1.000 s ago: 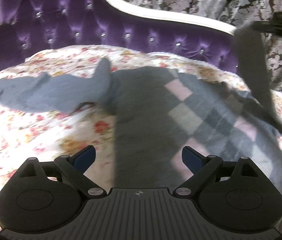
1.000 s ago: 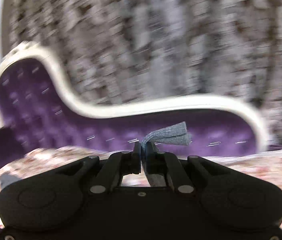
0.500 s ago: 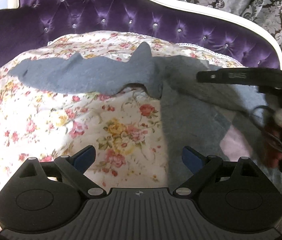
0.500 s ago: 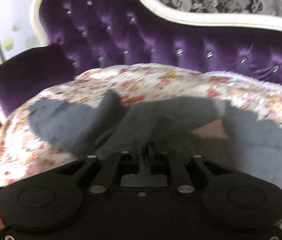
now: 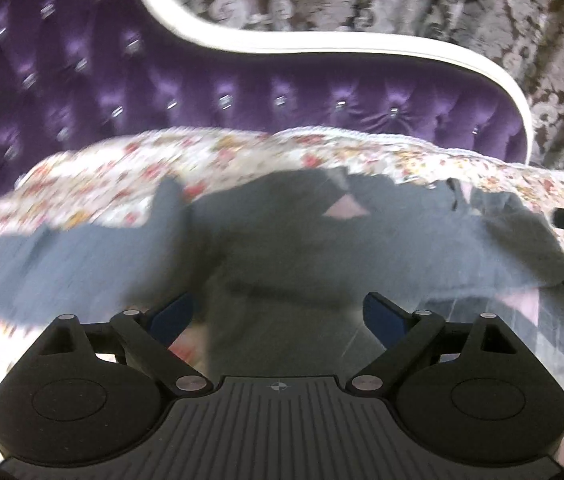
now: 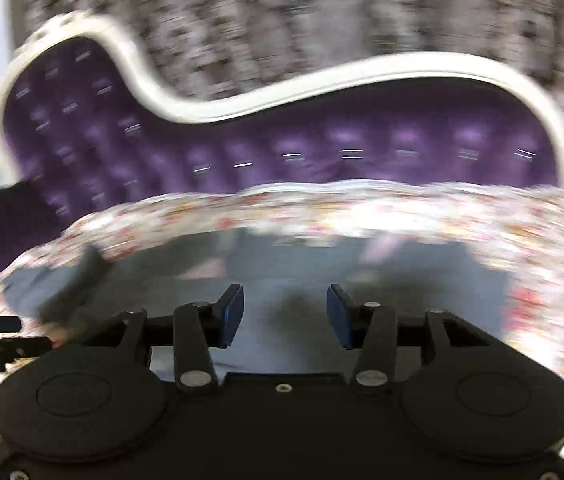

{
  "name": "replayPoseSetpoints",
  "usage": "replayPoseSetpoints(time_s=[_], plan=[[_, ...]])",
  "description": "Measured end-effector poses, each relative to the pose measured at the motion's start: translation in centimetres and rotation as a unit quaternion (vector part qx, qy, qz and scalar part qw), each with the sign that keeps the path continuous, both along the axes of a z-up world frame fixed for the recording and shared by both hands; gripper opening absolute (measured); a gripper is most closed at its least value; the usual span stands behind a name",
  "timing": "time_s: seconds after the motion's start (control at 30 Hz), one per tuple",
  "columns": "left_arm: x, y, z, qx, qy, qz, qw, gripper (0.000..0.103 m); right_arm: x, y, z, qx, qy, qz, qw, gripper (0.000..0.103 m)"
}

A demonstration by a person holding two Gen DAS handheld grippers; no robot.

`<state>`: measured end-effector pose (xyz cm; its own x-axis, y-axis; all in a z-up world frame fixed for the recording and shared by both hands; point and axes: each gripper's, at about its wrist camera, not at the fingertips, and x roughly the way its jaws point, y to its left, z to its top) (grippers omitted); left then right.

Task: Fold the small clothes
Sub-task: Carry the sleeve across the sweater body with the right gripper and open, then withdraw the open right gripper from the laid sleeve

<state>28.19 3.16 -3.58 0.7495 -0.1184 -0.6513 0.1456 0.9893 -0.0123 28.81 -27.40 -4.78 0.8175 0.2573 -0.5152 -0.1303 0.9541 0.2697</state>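
Grey sweater [image 5: 282, 248] spread on our floral cover [image 5: 129, 164], our left gripper [image 5: 277, 316] and right gripper [image 6: 285, 316] both gaping, holding nothing, purple sofa [image 5: 241, 92] behind

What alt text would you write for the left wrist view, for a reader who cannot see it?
A grey sweater with pale diamond patches lies spread on a floral cover, one sleeve stretched out to the left. The left gripper hangs above it with its jaws wide open and empty, and a purple tufted sofa back stands behind.
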Motion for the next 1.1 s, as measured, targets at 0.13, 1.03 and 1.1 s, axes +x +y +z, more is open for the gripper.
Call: replayPoseSetpoints(time_s=[0.13,1.03,1.1], plan=[[2.5,-2.2,-1.2,0.032,-0.015,0.002,0.9994,0.091,-0.4,-5.5,-0.9,0.021,0.012,-0.076,0.997,0.055],[6.0,-0.4,-4.9,0.036,0.036,0.030,0.9982,0.095,3.8,-6.5,-3.8,-0.060,0.040,-0.112,0.991,0.011],[6.0,-0.5,-4.9,0.037,0.034,0.033,0.9982,0.096,3.9,-6.3,-3.7,-0.101,0.048,-0.120,0.986,0.008]])
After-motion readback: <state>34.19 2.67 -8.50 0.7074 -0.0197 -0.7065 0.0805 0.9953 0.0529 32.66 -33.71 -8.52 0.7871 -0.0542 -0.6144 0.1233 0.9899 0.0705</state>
